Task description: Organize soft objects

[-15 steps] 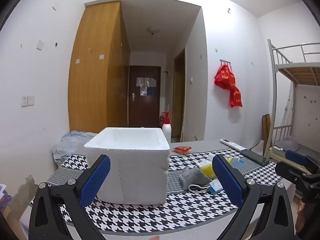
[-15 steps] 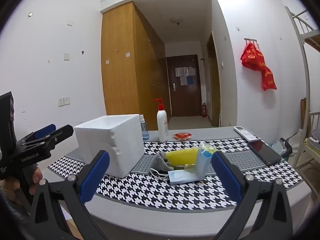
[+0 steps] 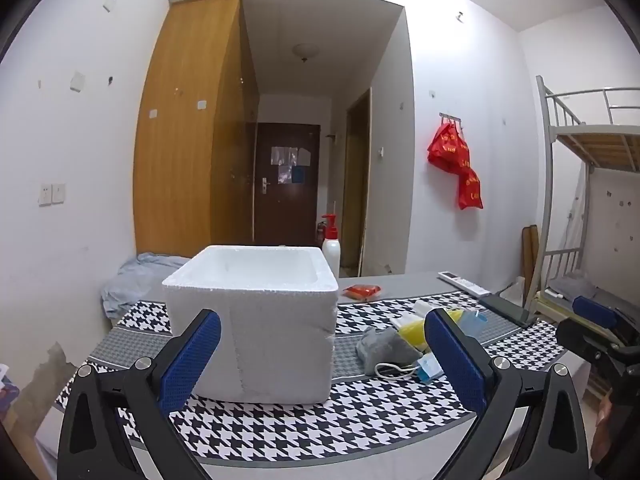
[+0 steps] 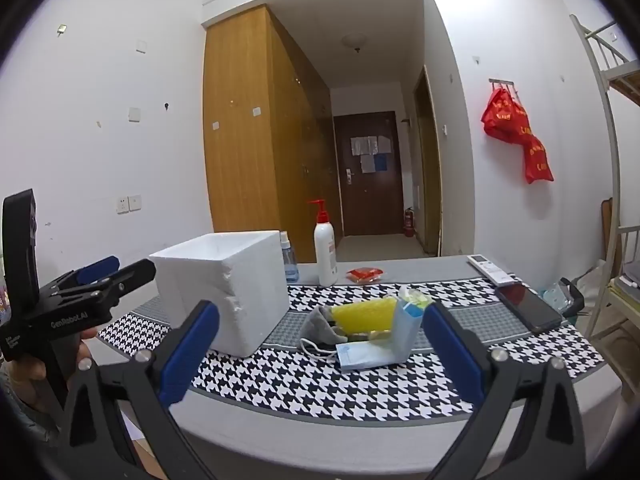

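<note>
My left tool (image 3: 322, 356) and right tool (image 4: 320, 346) both hang spread wide, pinching nothing, short of the desk (image 4: 360, 432). The soft pile, a grey cloth (image 4: 320, 326), yellow sponge (image 4: 364, 314) and blue mask (image 4: 360, 356), lies just right of the foam box (image 3: 256, 320).

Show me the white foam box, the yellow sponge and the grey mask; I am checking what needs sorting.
white foam box (image 3: 276, 344): left wrist view, front wall.
yellow sponge (image 4: 364, 314): right wrist view, front face.
grey mask (image 4: 318, 326): right wrist view, fabric body.
</note>
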